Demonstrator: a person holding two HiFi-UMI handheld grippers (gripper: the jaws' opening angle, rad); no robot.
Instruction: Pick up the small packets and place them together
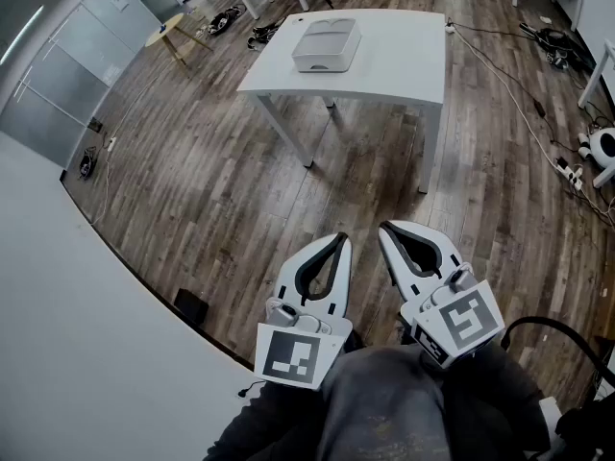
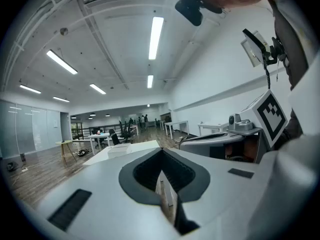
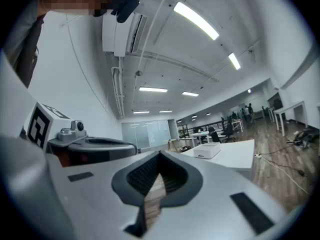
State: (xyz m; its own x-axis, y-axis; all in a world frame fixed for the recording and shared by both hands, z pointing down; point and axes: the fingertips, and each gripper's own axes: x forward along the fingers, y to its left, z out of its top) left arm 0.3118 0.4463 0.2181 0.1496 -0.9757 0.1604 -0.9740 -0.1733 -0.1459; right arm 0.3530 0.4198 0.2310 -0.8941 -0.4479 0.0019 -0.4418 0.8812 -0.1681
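Since no small packets show up anywhere right now, the job at this point looks like just getting over to them. The left gripper (image 1: 336,241) and right gripper (image 1: 387,229) are both pulled in close to the body at the bottom of the frame. Each has its jaws pressed together with nothing between them, only wood floor (image 1: 211,190) beyond the tips. The only likely spot is the white table (image 1: 404,80) at the top centre, well apart from the grippers, with a white box (image 1: 325,44) sitting toward its left end. I'd guess the packets are in or near that box, but it's too far off to tell. To do this bit well I'd walk right up until the tabletop fills the lower frame, and spread the jaws before reaching in rather than over the packets. No clue yet which way the packets point or how their long axis runs. The box itself looks nearly square, with its sides roughly lined up with the table edges.
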